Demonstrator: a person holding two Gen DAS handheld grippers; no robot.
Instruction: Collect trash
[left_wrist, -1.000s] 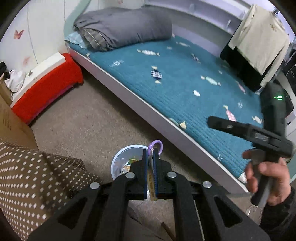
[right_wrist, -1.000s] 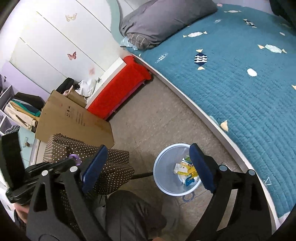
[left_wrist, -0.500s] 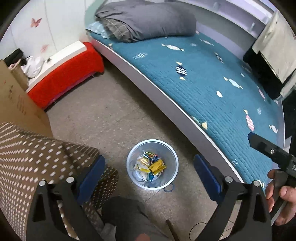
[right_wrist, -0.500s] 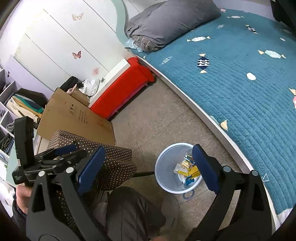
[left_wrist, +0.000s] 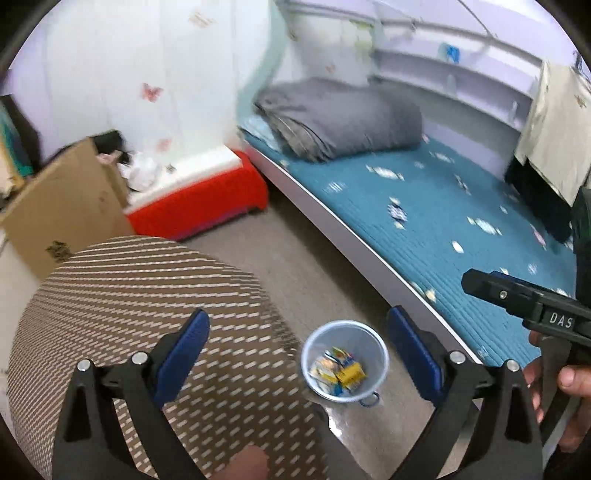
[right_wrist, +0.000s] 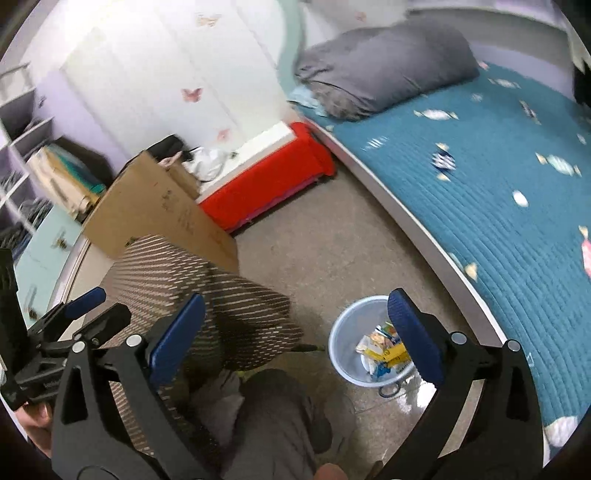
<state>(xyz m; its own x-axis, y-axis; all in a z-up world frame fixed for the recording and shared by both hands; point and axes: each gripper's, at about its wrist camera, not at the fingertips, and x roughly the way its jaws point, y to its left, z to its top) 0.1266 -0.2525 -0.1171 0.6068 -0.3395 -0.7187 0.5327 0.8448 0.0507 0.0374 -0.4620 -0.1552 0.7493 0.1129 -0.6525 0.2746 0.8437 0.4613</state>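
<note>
— Progress on the trash? 
— Far along, by the look of it. Several wrappers (left_wrist: 338, 371) already down in the one pale bin (left_wrist: 380, 350) on the floor, just beside the bed (left_wrist: 436, 206) edge. Nothing loose visible on the bare floor around it, apart from a small blue ring (left_wrist: 370, 399) touching the bin's foot (trash or not, hard to say).

— And the claws? 
— Left gripper (left_wrist: 297, 350) spread wide, blue pads well apart, nothing between them, hanging over the bin. Right gripper (right_wrist: 293, 334) likewise splayed and carrying nothing, with the bin showing just inside its right finger.

— Counts? 
— One bin. Inside it, a yellow packet and a handful of lighter wrappers; too blurred and heaped for an exact number, perhaps four or five. One blue ring. One brown dotted cushion (left_wrist: 140, 314) near the bin, one cardboard box (right_wrist: 159, 210), one red bench (right_wrist: 266, 184), one folded grey quilt (right_wrist: 388, 70) at the head of the bed.

— Anything left to do? 
— Hard to tell from here. Possibly the ring, possibly scraps out of view; bed surface shows only printed sweets, no litter. Likely a last look round, then done.
</note>
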